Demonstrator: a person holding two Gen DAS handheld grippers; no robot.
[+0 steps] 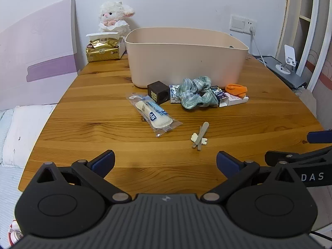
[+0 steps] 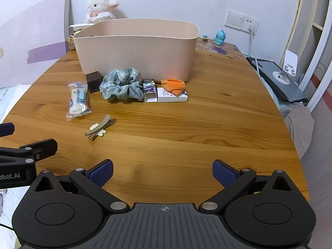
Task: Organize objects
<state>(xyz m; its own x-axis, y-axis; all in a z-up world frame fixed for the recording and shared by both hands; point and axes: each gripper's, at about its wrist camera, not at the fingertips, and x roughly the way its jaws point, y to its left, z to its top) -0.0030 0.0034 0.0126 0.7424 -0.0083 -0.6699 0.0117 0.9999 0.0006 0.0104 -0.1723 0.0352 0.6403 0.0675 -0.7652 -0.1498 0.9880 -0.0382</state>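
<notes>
both the left tongs (image 1: 165,161) and right tongs (image 2: 162,171) hang released over the wooden surface (image 2: 186,137), grasping nothing. beyond lie a hair clip (image 2: 99,127) and a wrapped snack (image 1: 152,114), then a scrunchie (image 2: 122,86), small boxes (image 2: 172,97), and the beige bin (image 1: 186,58) farthest.

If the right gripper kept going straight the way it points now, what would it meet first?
Most likely bare wooden table. The right gripper is open and empty, angled down at clear wood; the hair clip lies left of that line, though depth is uncertain.
</notes>
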